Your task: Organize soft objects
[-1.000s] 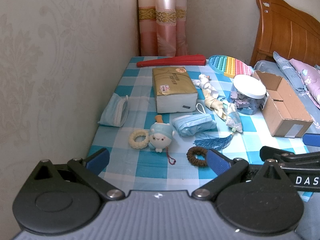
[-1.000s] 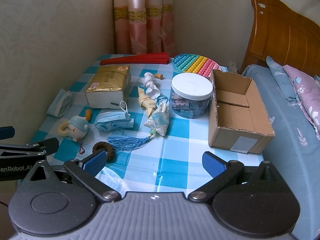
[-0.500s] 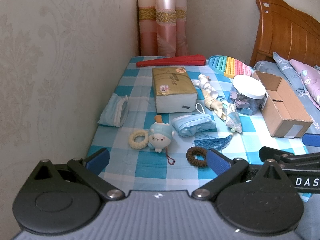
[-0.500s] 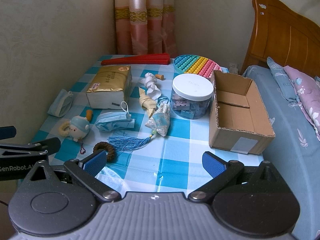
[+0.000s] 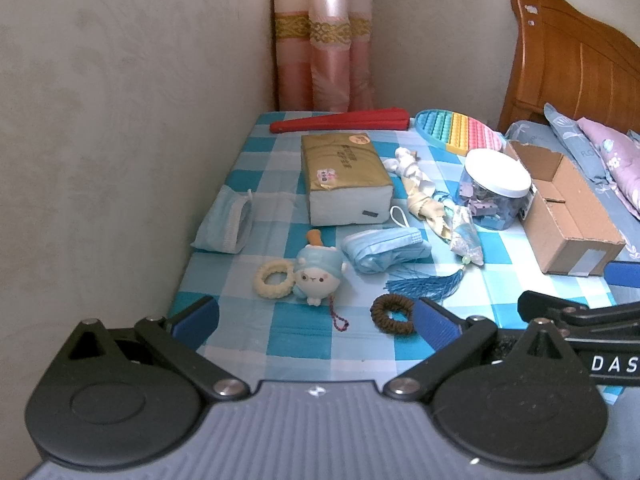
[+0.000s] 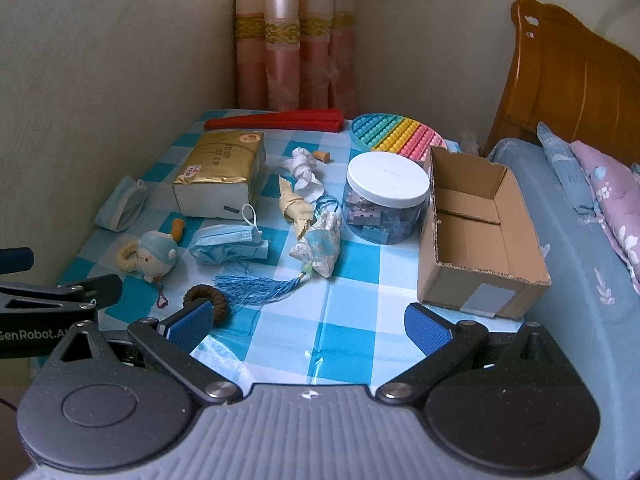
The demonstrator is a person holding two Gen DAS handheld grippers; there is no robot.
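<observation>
Soft things lie scattered on the blue checked tablecloth (image 5: 280,344): a plush doll (image 5: 318,274), a cream hair ring (image 5: 275,279), a brown hair ring (image 5: 392,314), a crumpled blue mask (image 5: 386,249), a second mask (image 5: 226,220) by the wall, a tasselled sachet (image 5: 464,234), and knotted cloths (image 5: 412,172). An open cardboard box (image 6: 476,236) stands at the right, nothing visible inside. My left gripper (image 5: 316,318) is open and empty at the near edge, the brown ring beside its right finger. My right gripper (image 6: 306,322) is open and empty.
A gold tissue pack (image 5: 344,178), a red folded fan (image 5: 340,124), a rainbow pop toy (image 5: 456,130) and a clear jar with a white lid (image 6: 386,196) stand at the back. A wall runs along the left; a bed with pillows (image 6: 592,208) lies right.
Both grippers have crept slightly forward over the table's near edge. Nothing on the table has moved.
</observation>
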